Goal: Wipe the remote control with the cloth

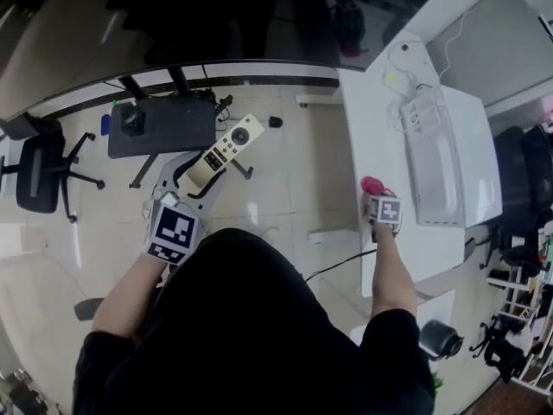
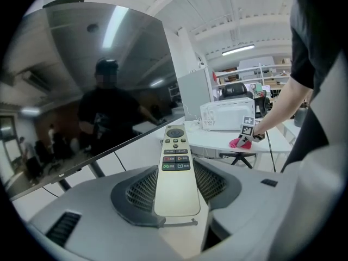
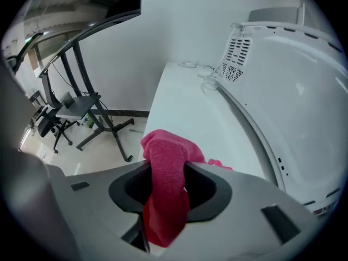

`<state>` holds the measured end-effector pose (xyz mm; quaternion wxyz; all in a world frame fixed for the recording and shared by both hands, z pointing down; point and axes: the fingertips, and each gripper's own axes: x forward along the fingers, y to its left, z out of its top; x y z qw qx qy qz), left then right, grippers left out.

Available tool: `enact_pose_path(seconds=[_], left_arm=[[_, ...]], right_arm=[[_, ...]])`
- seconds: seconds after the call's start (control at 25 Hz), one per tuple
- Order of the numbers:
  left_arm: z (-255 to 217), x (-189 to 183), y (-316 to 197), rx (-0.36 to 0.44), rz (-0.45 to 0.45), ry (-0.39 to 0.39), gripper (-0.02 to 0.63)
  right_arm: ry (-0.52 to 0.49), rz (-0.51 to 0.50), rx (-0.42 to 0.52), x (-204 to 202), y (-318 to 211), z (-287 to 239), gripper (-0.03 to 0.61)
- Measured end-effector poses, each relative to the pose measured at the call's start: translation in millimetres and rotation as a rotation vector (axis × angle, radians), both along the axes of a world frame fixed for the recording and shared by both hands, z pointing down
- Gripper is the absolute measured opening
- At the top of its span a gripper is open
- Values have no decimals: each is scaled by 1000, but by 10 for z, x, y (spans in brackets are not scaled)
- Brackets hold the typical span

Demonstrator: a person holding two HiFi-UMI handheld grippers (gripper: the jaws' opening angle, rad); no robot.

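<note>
My left gripper [image 1: 194, 180] is shut on a cream remote control [image 1: 223, 150], held out over the floor with its buttons facing up. In the left gripper view the remote [image 2: 176, 173] lies lengthwise between the two jaws, and both pads touch its sides. On the white table [image 1: 371, 137] my right gripper [image 1: 377, 195] points steeply down at a pink cloth [image 1: 373, 186]. In the right gripper view the cloth [image 3: 168, 145] hangs as a narrow fold between the jaws, with dark gaps on either side of it. The cloth's far end rests on the tabletop.
A white microwave [image 1: 449, 154] stands on the table just right of the cloth, with a power strip [image 1: 419, 115] behind it. A large dark screen [image 2: 81, 91] on a black stand [image 1: 164, 124] is ahead on the left. An office chair [image 1: 39, 171] stands at far left.
</note>
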<state>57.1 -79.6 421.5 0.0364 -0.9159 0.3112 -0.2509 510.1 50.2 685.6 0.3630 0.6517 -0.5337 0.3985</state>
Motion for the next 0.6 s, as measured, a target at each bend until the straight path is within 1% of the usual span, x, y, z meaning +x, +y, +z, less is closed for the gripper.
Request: enact_pose_path(seconds=[0.04,0.12,0.24,0.32,0.44,0.6], left_arm=[[-4,4,-3,1,-3,2,209],[-11,-9,-11,4,-2,1,209],[-21,-42,-31,20,7,-3,209],[-34,-61,-57,27,7,-1,209],[-51,-84,-93,43,8,-2,209],[-68,-118,-152,77,12,-20,209]], right_arm=[[5,6,9,13,-2,-25,150],[15,14,53,8,-47,-116,127],[38,8,142,-77,-152,-364,118],[61,-24,211,-211,-255,-607,118],[61,-102,326,-575,-437,-994,117],[24,-235,504,-1297,-727,-1664,118]])
